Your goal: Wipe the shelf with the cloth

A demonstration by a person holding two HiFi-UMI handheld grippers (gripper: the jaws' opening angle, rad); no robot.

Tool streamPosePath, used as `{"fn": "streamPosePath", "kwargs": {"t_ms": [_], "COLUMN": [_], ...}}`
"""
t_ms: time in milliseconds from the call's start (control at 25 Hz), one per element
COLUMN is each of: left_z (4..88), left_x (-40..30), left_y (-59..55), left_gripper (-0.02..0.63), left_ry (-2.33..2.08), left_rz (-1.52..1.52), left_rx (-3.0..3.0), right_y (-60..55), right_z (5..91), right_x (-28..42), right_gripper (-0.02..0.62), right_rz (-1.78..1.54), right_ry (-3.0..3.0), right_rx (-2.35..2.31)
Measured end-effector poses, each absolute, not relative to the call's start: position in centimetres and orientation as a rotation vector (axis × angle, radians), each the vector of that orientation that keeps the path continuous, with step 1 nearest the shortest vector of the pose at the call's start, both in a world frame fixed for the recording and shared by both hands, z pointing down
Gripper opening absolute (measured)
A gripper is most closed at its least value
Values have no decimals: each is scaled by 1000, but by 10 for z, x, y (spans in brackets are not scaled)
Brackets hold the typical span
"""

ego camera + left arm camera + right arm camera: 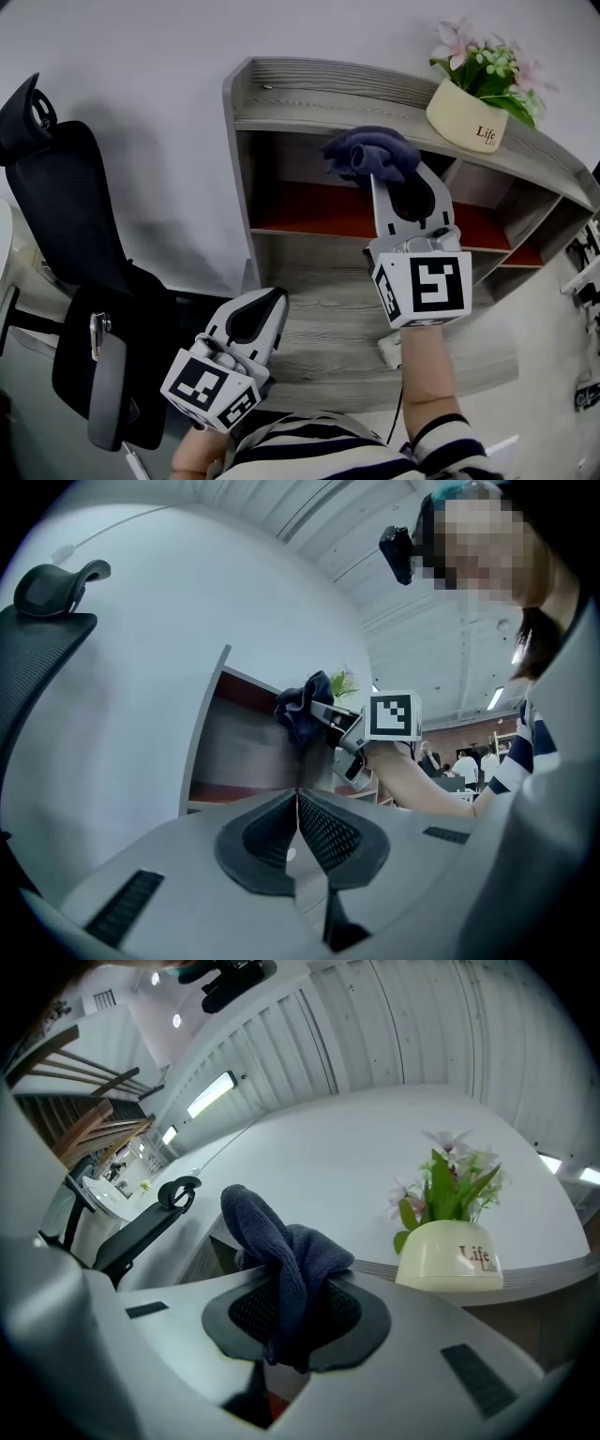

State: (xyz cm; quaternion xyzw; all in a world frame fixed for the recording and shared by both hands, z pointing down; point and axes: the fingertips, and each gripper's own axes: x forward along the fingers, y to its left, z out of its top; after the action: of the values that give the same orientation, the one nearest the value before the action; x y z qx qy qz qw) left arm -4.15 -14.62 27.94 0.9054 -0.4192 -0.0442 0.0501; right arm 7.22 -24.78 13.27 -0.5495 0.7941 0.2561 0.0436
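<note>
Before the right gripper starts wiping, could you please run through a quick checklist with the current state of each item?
1. Grip: the right gripper has its jaws shut on the cloth. Ok.
2. Wiping material: a bunch of cloth sticks out past the jaw tips. Ok.
3. Contact: whether the cloth touches the shelf yet. Cannot tell.
4. Obstacle: the flower pot stands on the top board, apart from the cloth and to its right. Ok, though a rightward wipe would likely reach it.
5. Left gripper: shut, empty, held low and away from the cloth. Ok.
</note>
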Motion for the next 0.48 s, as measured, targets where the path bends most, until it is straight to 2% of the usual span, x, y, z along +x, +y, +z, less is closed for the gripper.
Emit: {"fn": "streamPosePath", "kwargs": {"t_ms": [480], "left_z": [280], "left_x": [-12], "left_y": [-149], "left_gripper": [20], "left_ry": [-1128], "left_rz": [-120], "left_rx": [2816], "right_y": [-242], "right_z": [135], "right_x": [147], "right_gripper": [75], "right_rz": [702], "right_ry": [2289], "right_rx": [-1904]}}
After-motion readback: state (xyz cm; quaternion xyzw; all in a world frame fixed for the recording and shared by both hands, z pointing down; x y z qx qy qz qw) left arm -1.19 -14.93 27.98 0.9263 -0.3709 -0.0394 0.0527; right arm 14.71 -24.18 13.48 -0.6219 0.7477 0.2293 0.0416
